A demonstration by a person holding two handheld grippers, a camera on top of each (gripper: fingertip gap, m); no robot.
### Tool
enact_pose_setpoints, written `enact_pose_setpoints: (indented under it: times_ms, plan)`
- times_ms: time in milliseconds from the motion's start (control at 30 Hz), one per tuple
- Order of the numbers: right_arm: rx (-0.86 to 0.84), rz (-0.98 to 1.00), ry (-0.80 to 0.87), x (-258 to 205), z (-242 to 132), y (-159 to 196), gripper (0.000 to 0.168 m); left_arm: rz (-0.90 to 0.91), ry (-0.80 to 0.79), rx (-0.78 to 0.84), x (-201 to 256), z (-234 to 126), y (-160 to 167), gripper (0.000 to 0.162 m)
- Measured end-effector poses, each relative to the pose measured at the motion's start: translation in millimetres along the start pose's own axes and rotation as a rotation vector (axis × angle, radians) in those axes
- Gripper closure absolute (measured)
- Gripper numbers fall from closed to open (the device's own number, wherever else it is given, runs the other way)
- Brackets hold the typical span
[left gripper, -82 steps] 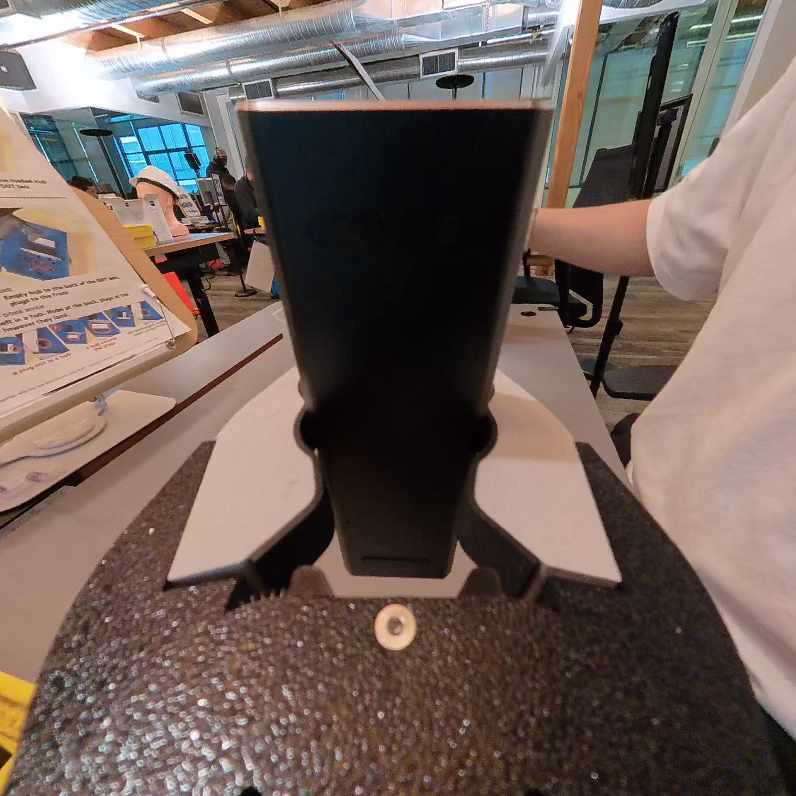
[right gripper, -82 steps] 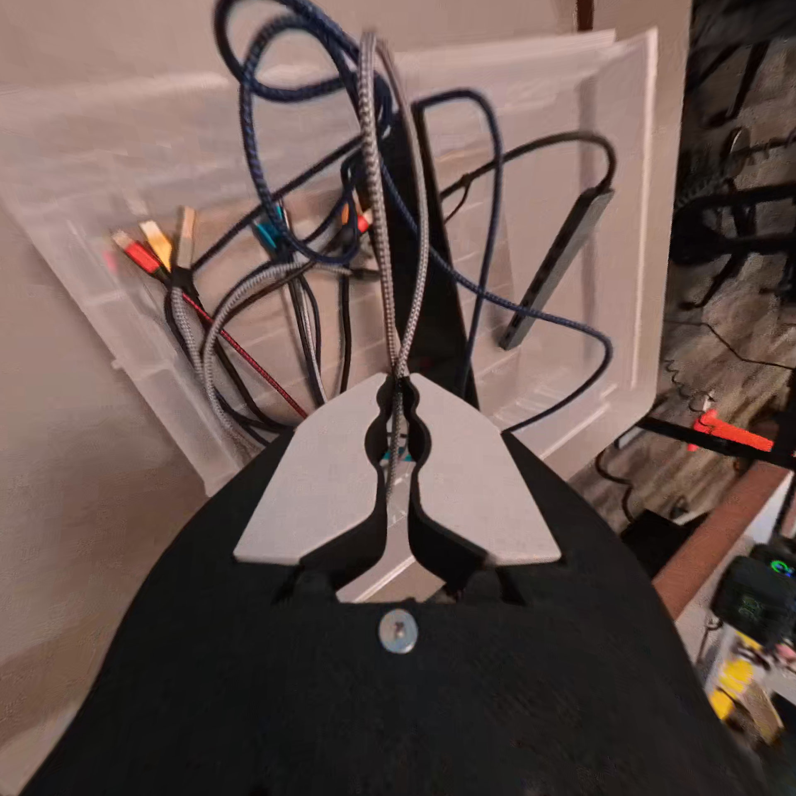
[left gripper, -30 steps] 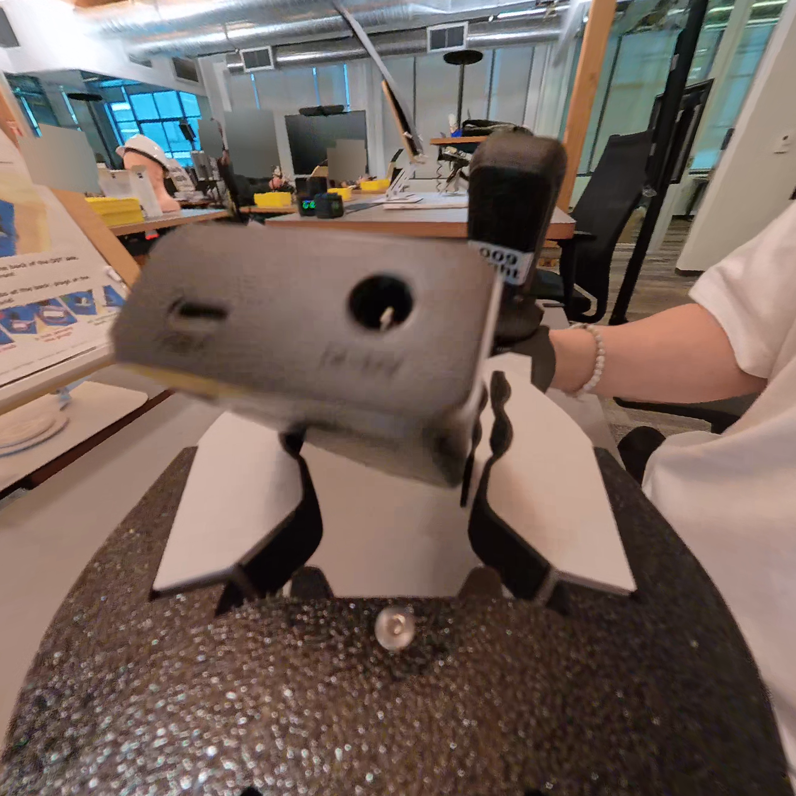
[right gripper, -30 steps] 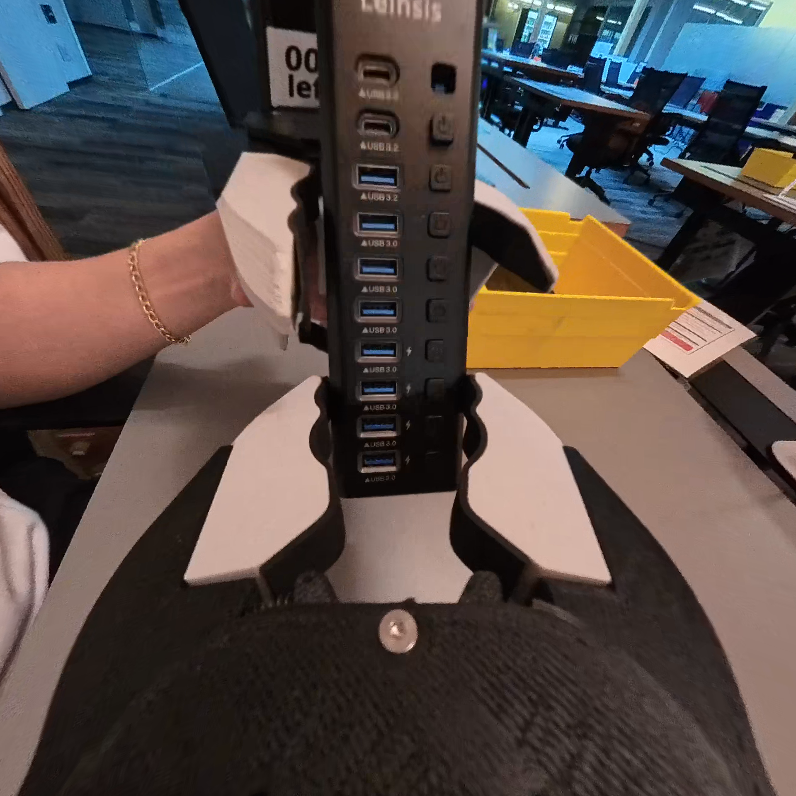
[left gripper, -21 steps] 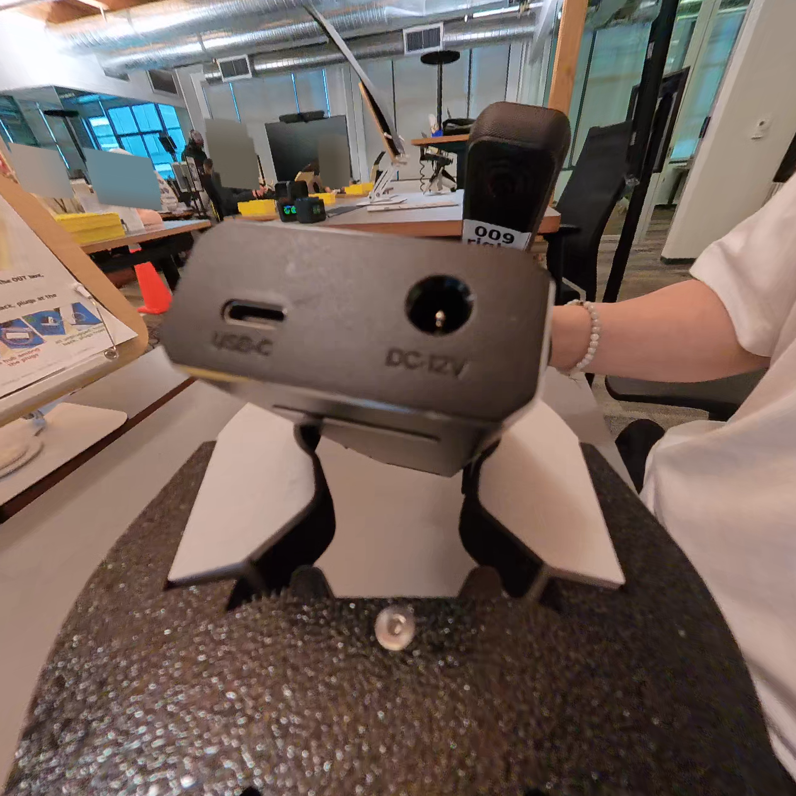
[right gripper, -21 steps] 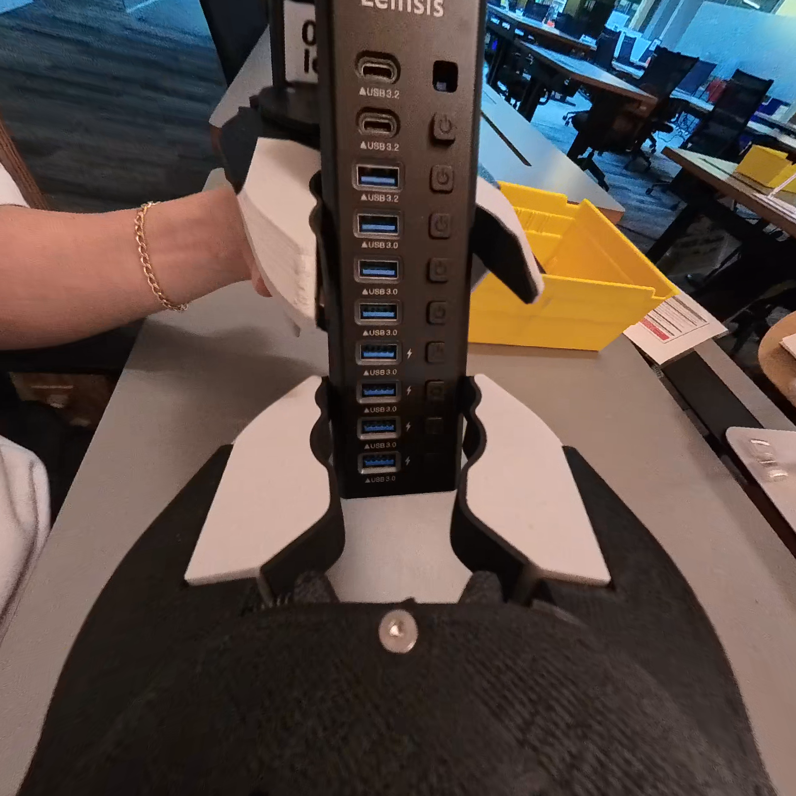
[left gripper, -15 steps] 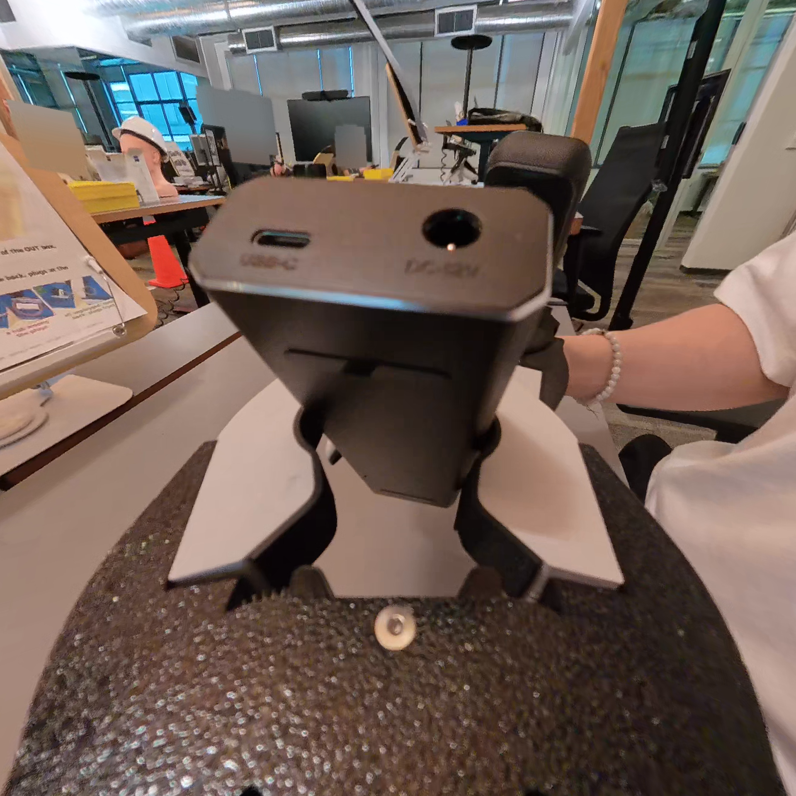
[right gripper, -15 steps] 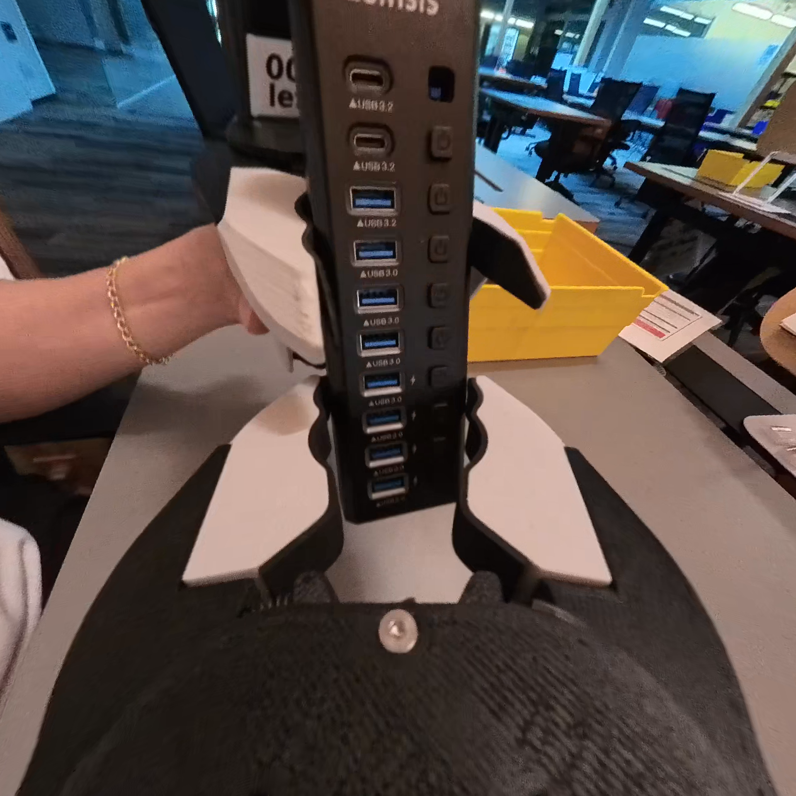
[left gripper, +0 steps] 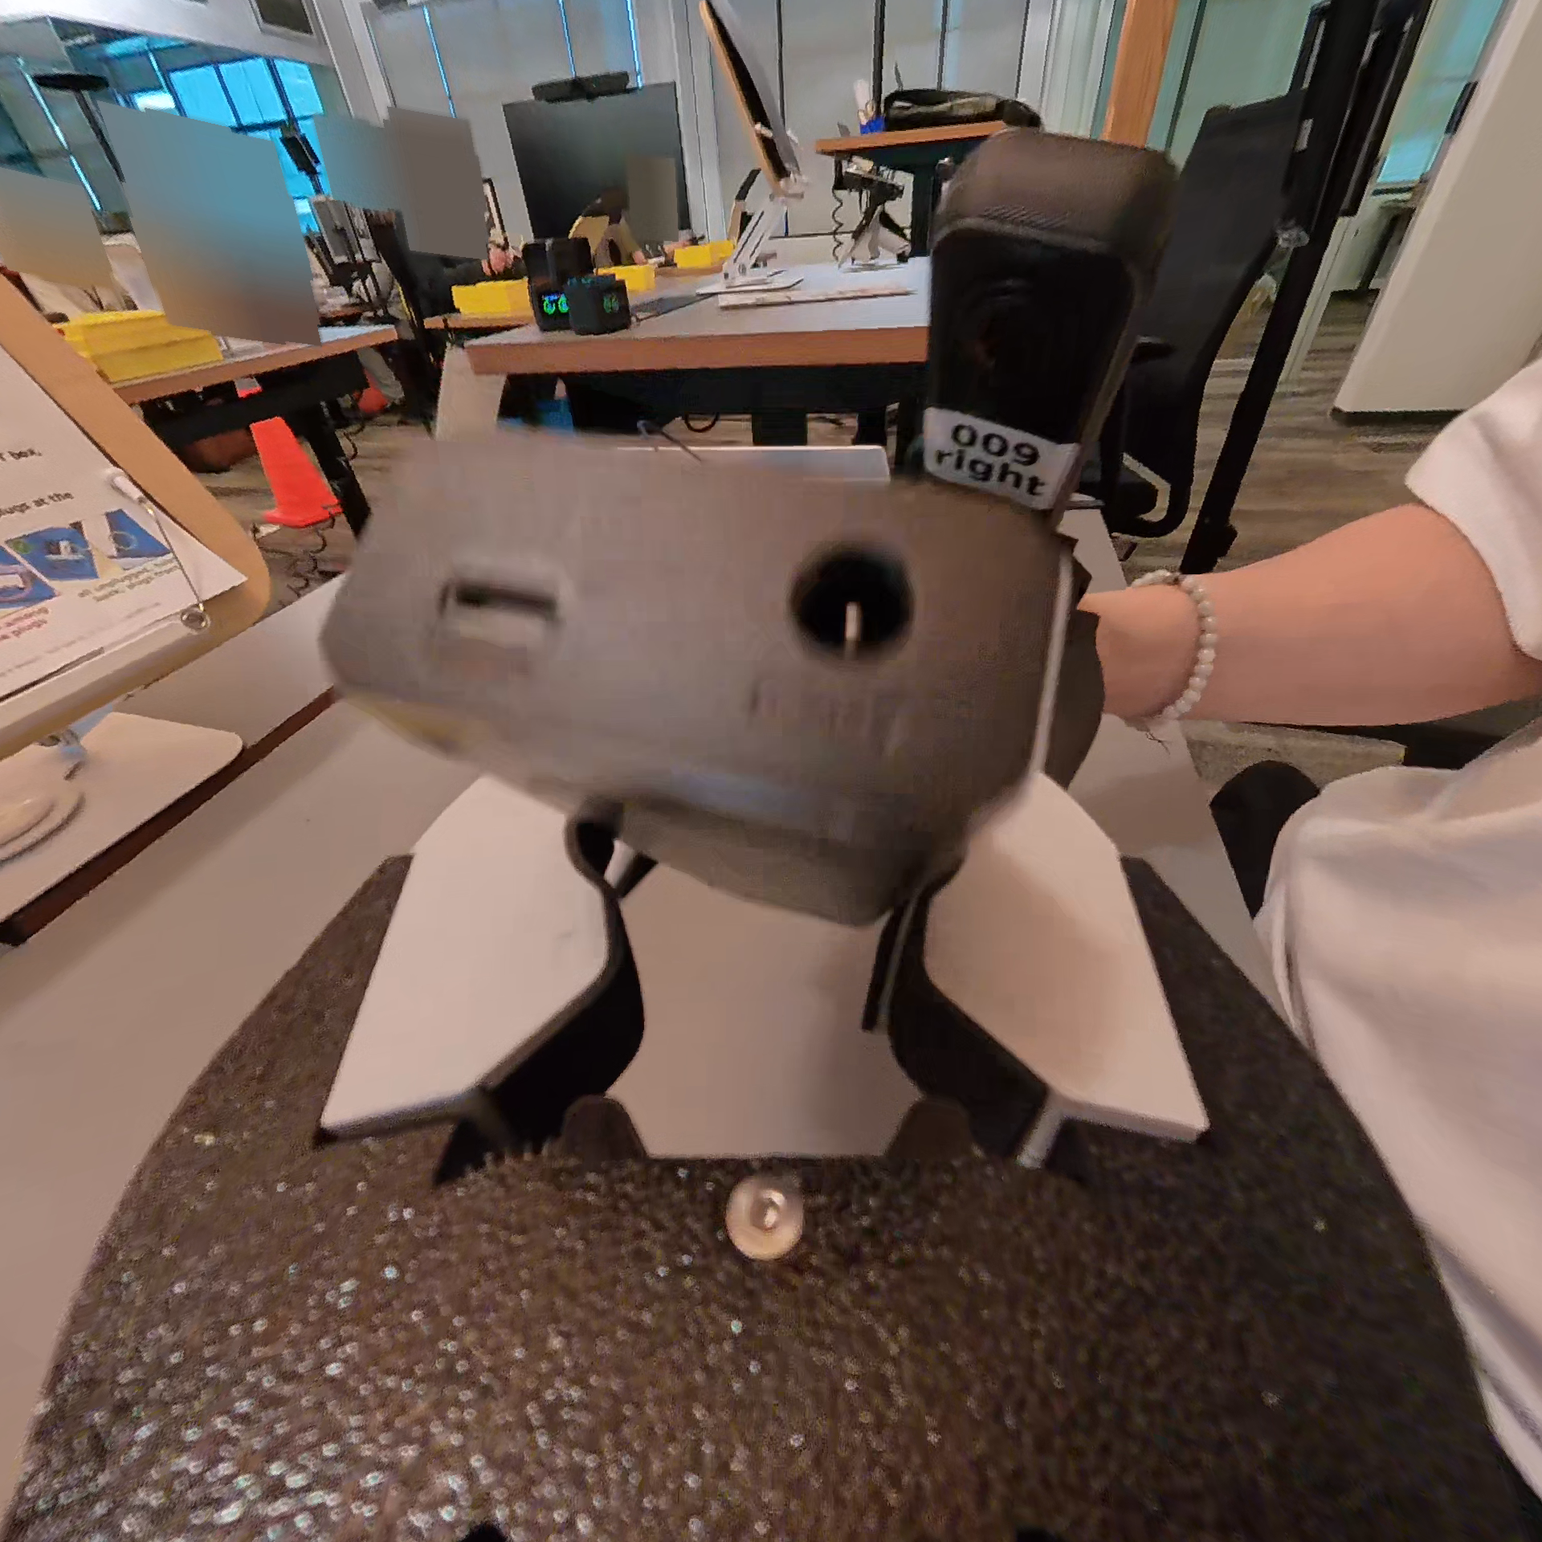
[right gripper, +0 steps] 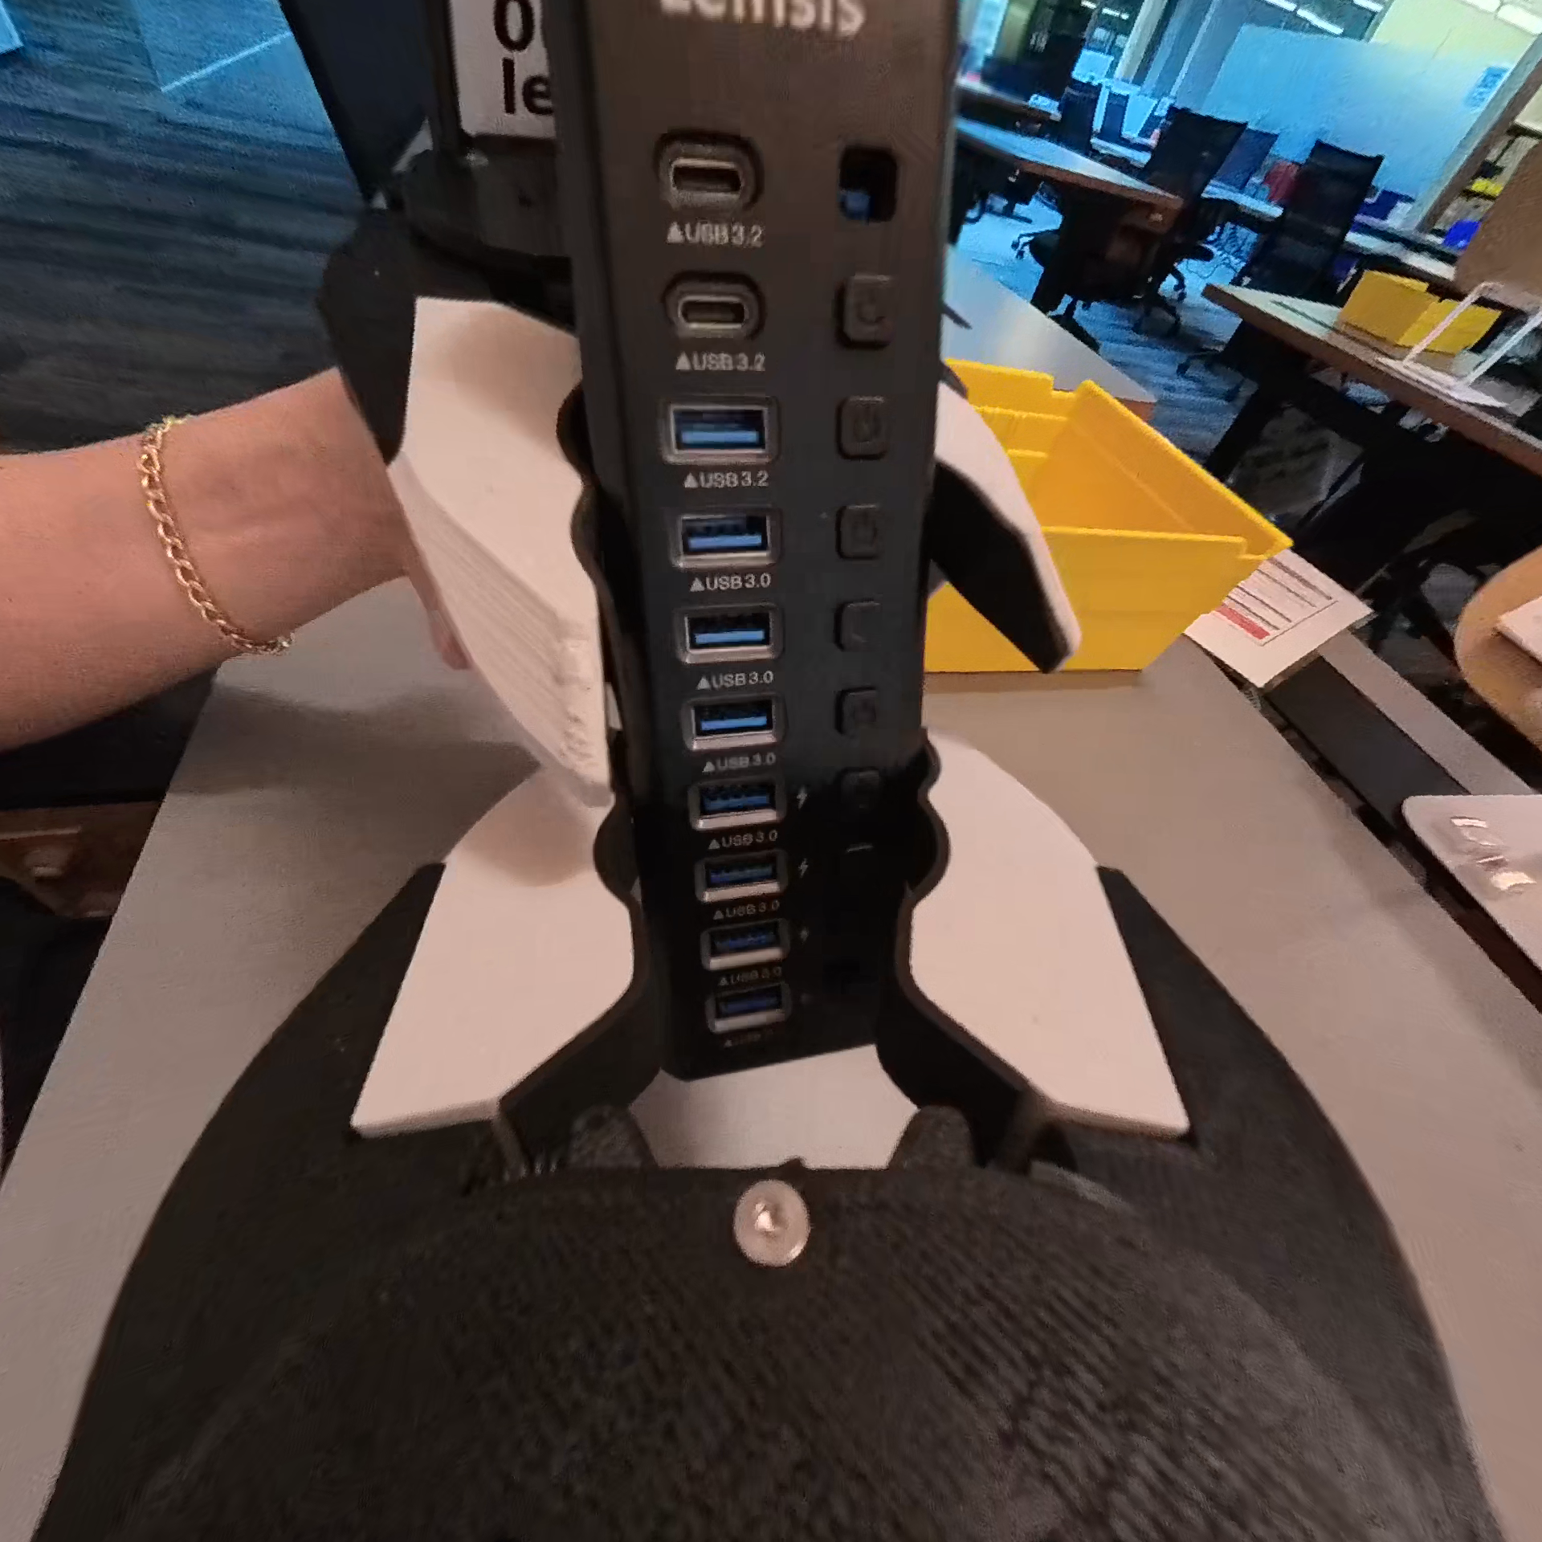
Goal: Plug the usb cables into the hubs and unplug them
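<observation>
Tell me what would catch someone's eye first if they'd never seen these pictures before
The black hub fills the middle of the right wrist view, standing upright with its column of empty blue ports facing the camera and both grippers closed on its sides, the right gripper low and the left gripper higher up. In the left wrist view its blurred end face crowds the lens. Behind it, a bright yellow bin sits on the grey table.

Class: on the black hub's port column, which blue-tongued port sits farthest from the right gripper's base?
The topmost blue rectangular port on the black USB hub, directly below two oval metal ports; the other blue ones run down toward the gripper.
</observation>
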State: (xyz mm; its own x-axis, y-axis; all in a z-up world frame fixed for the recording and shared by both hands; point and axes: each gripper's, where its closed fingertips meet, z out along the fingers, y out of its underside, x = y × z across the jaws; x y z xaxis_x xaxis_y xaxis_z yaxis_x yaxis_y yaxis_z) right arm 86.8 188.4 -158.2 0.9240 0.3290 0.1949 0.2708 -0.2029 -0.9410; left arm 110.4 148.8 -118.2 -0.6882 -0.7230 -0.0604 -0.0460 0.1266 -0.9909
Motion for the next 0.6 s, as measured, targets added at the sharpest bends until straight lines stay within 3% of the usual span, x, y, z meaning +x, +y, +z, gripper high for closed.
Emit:
enact_pose_setpoints:
  times_ms: [133,333,433,600]
  plan:
    - [0.012,-0.016,0.043,11.2,-15.6,-3.8,0.105,-0.038,-0.004,0.052,-0.3,3.7,-7.5,0.073]
    - [-0.05,-0.132,0.155,41.3,-52.6,-16.7,0.105,-0.058,-0.014,0.165,-3.7,4.0,-16.4,0.072]
    - [-0.171,-0.249,0.261,75.5,-94.6,-19.8,0.105,-0.079,-0.039,0.184,-10.1,-1.1,-16.0,0.072]
    - [-0.515,-0.446,0.496,176.7,-206.2,-9.7,0.105,-0.081,-0.068,0.15,-18.8,-6.2,-6.4,0.074]
